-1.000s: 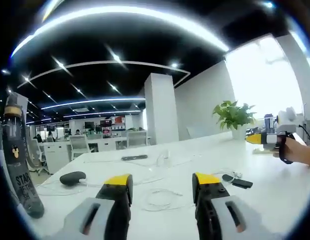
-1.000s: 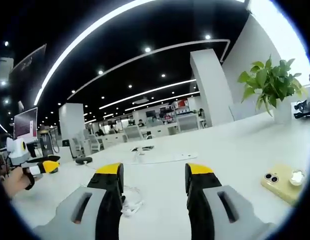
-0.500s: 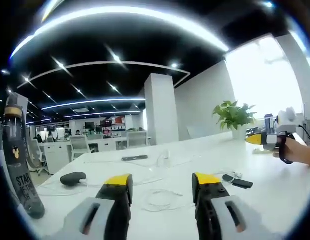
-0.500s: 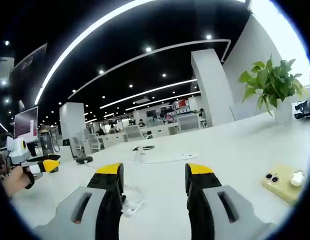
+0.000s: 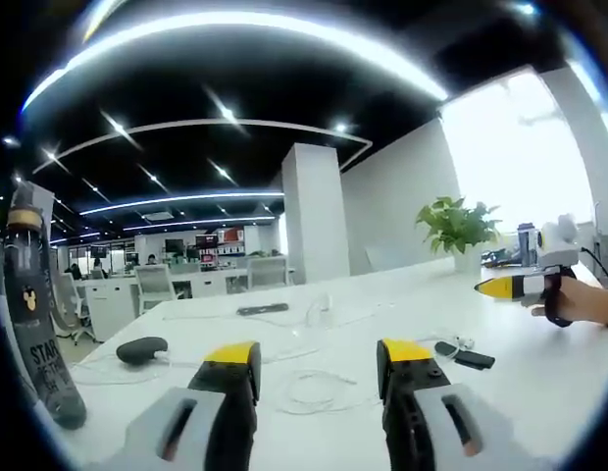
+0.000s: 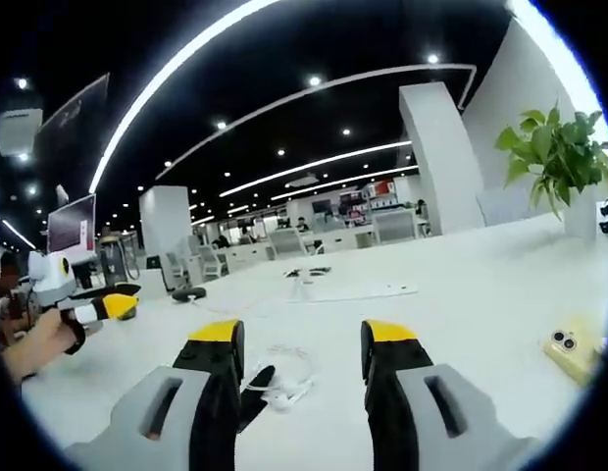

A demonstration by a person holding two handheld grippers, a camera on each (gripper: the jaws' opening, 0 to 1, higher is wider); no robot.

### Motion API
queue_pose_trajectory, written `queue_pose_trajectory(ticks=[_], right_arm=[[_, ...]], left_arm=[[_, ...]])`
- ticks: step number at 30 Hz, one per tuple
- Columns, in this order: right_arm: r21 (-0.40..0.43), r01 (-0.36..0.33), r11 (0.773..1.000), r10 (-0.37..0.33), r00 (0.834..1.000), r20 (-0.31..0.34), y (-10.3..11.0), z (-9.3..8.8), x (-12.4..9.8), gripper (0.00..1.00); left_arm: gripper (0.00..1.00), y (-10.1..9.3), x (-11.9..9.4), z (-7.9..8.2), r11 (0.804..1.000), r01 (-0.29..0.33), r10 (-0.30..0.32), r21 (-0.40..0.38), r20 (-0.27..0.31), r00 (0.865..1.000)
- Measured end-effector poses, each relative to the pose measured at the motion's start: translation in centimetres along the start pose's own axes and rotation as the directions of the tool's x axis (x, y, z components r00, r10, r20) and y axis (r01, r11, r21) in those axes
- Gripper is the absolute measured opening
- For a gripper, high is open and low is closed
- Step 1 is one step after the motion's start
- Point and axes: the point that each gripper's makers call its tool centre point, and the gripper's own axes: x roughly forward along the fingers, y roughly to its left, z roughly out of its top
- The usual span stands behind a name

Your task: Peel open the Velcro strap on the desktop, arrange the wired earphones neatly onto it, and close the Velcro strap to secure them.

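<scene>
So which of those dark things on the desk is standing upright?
The tall dark bottle at the left gripper view's left edge; the oval mouse and Velcro strap lie flat.

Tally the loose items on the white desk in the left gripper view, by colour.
White: 1, the wired earphones
Black: 3, the Velcro strap, the oval mouse, the flat phone
Dark grey: 1, the printed bottle
Green: 1, the potted plant
Total: 6
</scene>
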Motion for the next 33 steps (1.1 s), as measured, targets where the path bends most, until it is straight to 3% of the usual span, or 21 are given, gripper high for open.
queue_pose_trajectory(ticks=[3, 10, 13, 15, 23, 27, 30, 33], right_arm=[[0.026, -0.074, 0.997, 0.075, 0.995, -0.065, 1.0, -1.5, 0.4, 0.45], [-0.061, -0.166, 0.984, 0.156, 0.977, -0.147, 2.5, -3.4, 0.6, 0.38], [-0.033, -0.244, 0.969, 0.234, 0.954, -0.187, 3.7, -4.4, 0.5, 0.36], [-0.063, -0.265, 0.962, 0.246, 0.944, -0.22, 4.1, -5.1, 0.3, 0.34], [-0.096, -0.271, 0.958, 0.235, 0.931, -0.278, 3.9, -6.6, 0.4, 0.28], [-0.09, -0.265, 0.96, 0.232, 0.934, -0.27, 3.5, -6.4, 0.4, 0.26], [-0.162, -0.309, 0.937, 0.261, 0.929, -0.262, 3.9, -6.0, 0.3, 0.23], [-0.136, -0.321, 0.937, 0.274, 0.919, -0.283, 4.2, -6.4, 0.1, 0.22]], left_arm=[[0.51, -0.1, 0.0, 0.0, 1.0, 0.002, -0.002, 0.0, 0.0, 1.0], [0.51, -0.2, 0.0, 0.0, 1.0, 0.008, -0.008, -0.001, 0.0, 1.0], [0.51, -0.3, 0.0, 0.1, 1.0, 0.012, -0.012, -0.002, 0.002, 1.0], [0.51, -0.3, 0.0, 0.1, 1.0, 0.013, -0.013, -0.003, 0.003, 1.0], [0.51, -0.6, -0.1, 0.3, 1.0, 0.021, -0.021, -0.008, 0.007, 1.0], [0.51, -0.8, -0.1, 0.4, 1.0, 0.026, -0.026, -0.01, 0.01, 1.0], [0.51, -0.9, -0.2, 0.5, 0.999, 0.029, -0.029, -0.012, 0.012, 1.0], [0.51, -0.9, -0.2, 0.6, 0.999, 0.033, -0.032, -0.016, 0.014, 0.999]])
